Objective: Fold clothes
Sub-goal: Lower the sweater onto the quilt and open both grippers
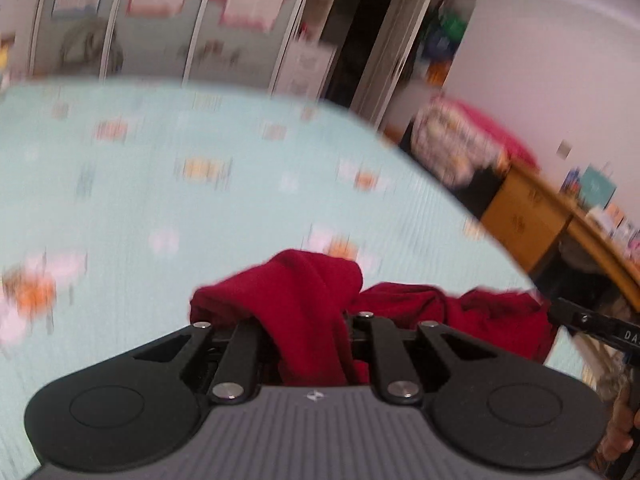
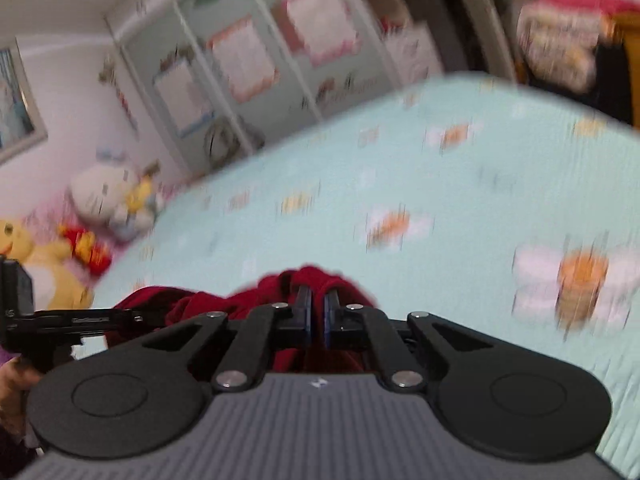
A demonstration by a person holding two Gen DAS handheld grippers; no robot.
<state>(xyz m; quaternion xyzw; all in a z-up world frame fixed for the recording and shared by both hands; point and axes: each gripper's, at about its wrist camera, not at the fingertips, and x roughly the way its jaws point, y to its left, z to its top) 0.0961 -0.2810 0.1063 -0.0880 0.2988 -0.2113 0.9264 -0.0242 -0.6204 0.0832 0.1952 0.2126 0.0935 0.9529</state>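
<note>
A dark red garment (image 1: 304,288) hangs bunched between both grippers above the pale green bed sheet (image 1: 160,184). In the left wrist view my left gripper (image 1: 308,320) is shut on the cloth, which drapes over its fingers and hides them. The garment stretches right toward the other gripper's black frame (image 1: 592,322). In the right wrist view my right gripper (image 2: 318,304) is shut on the red garment (image 2: 276,292), its blue-padded fingers (image 2: 304,306) nearly together with a fold pinched between them. The left gripper's frame (image 2: 68,320) shows at the left edge. Both views are motion-blurred.
The patterned bed sheet (image 2: 440,200) fills the space ahead. Plush toys (image 2: 100,200) lie at the bed's left end. A wardrobe (image 2: 256,60) stands behind the bed. A wooden desk (image 1: 532,216) with piled bedding (image 1: 460,144) is at the right.
</note>
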